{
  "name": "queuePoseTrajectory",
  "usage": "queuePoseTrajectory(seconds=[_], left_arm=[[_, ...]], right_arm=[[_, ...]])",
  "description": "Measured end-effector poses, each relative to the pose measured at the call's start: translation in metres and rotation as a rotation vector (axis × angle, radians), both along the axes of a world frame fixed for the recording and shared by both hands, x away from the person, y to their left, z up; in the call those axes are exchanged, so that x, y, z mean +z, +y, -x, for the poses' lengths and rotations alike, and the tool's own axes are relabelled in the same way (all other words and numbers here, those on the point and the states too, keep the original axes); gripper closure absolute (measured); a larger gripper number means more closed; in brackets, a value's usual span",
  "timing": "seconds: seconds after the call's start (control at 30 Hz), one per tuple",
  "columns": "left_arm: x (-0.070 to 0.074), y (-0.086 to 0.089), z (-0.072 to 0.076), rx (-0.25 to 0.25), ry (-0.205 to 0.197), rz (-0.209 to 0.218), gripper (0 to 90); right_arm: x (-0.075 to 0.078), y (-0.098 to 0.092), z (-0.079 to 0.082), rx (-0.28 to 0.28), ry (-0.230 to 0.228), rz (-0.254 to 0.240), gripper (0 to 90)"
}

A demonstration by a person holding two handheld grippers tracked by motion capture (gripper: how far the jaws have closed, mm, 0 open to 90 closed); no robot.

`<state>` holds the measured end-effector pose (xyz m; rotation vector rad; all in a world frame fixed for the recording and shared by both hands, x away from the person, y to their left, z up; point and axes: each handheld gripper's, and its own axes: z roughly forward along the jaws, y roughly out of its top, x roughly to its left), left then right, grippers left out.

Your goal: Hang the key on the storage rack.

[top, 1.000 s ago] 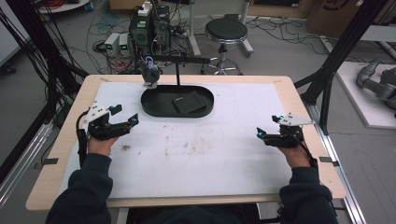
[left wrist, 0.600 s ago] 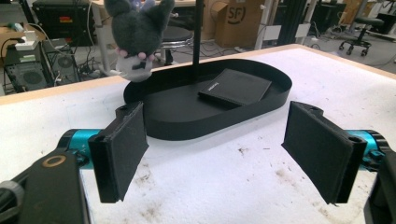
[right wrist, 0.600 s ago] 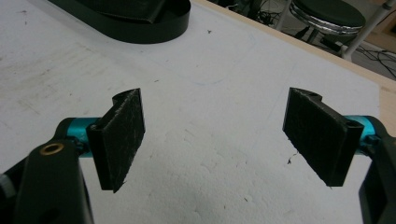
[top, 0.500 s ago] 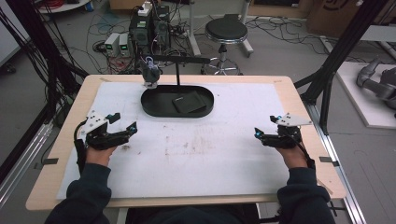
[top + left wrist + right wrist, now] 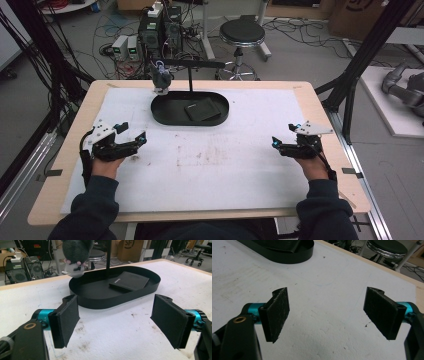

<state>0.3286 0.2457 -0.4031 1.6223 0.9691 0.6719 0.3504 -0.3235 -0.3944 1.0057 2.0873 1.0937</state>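
A black oval tray [image 5: 161, 117] sits at the far middle of the white mat, with a flat black wallet [image 5: 202, 111] lying in it. A grey plush toy [image 5: 161, 78] hangs from a black stand [image 5: 190, 75] over the tray's left end. My left gripper [image 5: 132, 133] rests low at the mat's left, open and empty. From it I see the tray [image 5: 112, 302], the wallet [image 5: 130, 281] and the plush toy [image 5: 75, 255] ahead between my open left gripper [image 5: 116, 322]. My right gripper [image 5: 283, 135] is at the mat's right, open and empty [image 5: 327, 312], with the tray [image 5: 287, 256] far off.
The white mat [image 5: 215, 165] is stained near its middle and covers most of the wooden table [image 5: 320, 120]. A stool [image 5: 242, 34], computers [image 5: 160, 30] and cables stand on the floor beyond the far edge. Black frame posts [image 5: 360, 65] rise at both sides.
My left gripper has drawn back a little toward the near edge and to the left. The right gripper has hardly moved. Both stay open.
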Motion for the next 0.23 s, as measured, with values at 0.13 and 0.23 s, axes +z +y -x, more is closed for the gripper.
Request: queuePoseTrajectory(seconds=[0.13,0.23], left_arm=[[-0.0001,0.0009,-0.0003,0.009,-0.002,0.009,22.3],[-0.0005,0.0019,-0.0013,0.014,0.000,0.011,22.2]], right_arm=[[0.0000,-0.0009,-0.0010,0.003,-0.007,0.003,21.3],[0.0001,-0.0017,-0.0010,0.001,-0.004,-0.003,21.3]])
